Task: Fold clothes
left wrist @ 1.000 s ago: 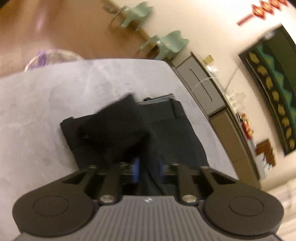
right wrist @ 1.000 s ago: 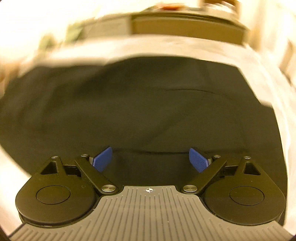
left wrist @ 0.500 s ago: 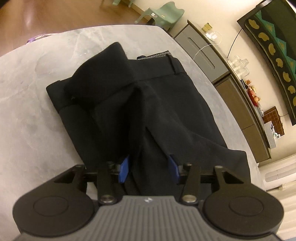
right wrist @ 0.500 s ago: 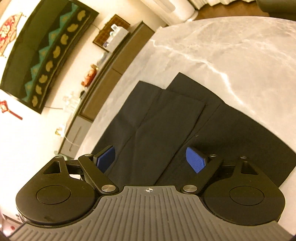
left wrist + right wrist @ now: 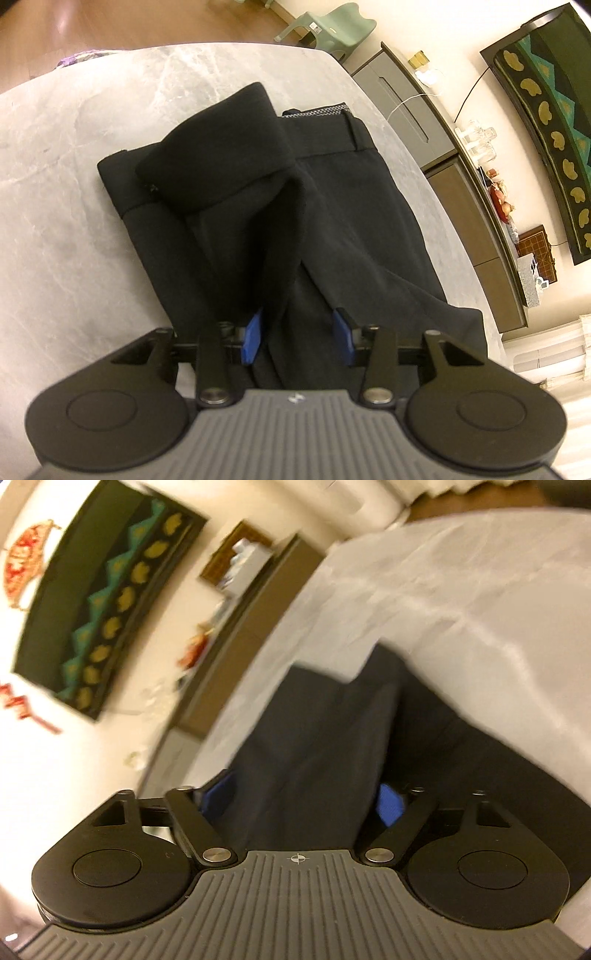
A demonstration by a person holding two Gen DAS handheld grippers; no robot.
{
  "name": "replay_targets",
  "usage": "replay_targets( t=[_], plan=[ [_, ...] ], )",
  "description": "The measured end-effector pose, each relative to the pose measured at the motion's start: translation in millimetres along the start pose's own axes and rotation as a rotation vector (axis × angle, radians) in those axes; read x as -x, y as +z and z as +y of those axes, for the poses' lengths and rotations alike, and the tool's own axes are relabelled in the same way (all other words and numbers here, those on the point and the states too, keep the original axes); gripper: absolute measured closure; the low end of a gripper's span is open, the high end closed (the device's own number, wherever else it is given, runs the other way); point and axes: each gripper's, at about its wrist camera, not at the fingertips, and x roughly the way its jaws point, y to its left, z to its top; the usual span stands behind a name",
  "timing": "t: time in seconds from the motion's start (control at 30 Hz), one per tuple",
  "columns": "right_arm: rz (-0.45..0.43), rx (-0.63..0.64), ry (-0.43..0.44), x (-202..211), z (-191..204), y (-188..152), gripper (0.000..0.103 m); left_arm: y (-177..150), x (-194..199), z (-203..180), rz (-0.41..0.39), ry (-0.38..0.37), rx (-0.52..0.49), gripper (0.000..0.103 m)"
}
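The pair of black woven trousers (image 5: pixel 332 221) lies on the pale grey marble-look counter (image 5: pixel 74 221), waistband at the far end in the left wrist view, with a rolled or doubled-over bulk of the same cloth (image 5: pixel 218 155) sitting on top near that waistband. The legs run back toward both cameras; in the right wrist view the trousers (image 5: pixel 314 746) show two overlapping leg panels with squared hem corners at the far end.

Left tongs (image 5: pixel 299 339): partly open and closing, a raised ridge of cloth standing between the blue pads (image 5: pixel 253 341). The pads do not appear to press on it — not a confirmed grip.

Right tongs (image 5: pixel 306 805): jaws closing, with a leg panel lying between them. The view is blurred; its blue pads (image 5: pixel 389 805) seem clear of the fabric, so no hold is confirmed.

Risks, as judged from the present lay:
- The bulk on top is loose and uneven; lifting the legs over it would likely give a lopsided fold.
- The left tongs straddle a narrow ridge — closing there may catch one layer only and let the lower leg trail.
- The trousers reach close to the counter edge on the cabinet side; a drag in that direction could pull cloth off.
- Unequal bites by the two tongs would skew the fold line.
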Motion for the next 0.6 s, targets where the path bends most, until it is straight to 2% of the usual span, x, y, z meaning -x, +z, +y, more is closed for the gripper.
replay_targets(
  t=[0.03, 0.1, 0.23, 0.37, 0.43, 0.5, 0.53, 0.6],
  plan=[
    [0.033, 0.031, -0.003, -6.7, 4.1, -1.5, 0.066, 0.3, -0.4, -0.5, 0.000, 0.000, 0.001, 0.061],
    [0.086, 0.115, -0.024, -16.4, 15.8, -5.8, 0.101, 1.0, -1.3, -1.4, 0.001, 0.001, 0.003, 0.061],
    [0.015, 0.241, -0.069, 1.3, 38.4, -8.7, 0.103, 1.9, -3.0, -1.5, 0.002, 0.002, -0.002, 0.061],
    [-0.080, 0.258, -0.014, 70.7, 53.4, -12.3, 0.103, 2.2, -3.0, -0.4, 0.005, 0.002, 0.001, 0.061],
    [-0.118, 0.303, -0.032, 110.4, 53.0, -25.7, 0.103, 3.3, -3.5, -0.1, 0.006, 0.003, 0.006, 0.061],
    [-0.080, 0.321, -0.131, 110.0, 37.6, -33.3, 0.103, 4.3, -4.9, -1.5, 0.005, 0.011, -0.003, 0.061],
    [-0.044, 0.287, -0.162, 104.7, 26.0, -33.2, 0.103, 4.0, -5.3, -2.3, 0.004, 0.016, -0.012, 0.061],
    [0.029, 0.137, -0.164, 90.6, 2.4, -25.6, 0.103, 1.8, -4.6, -2.7, 0.002, 0.021, -0.027, 0.061]
  ],
)
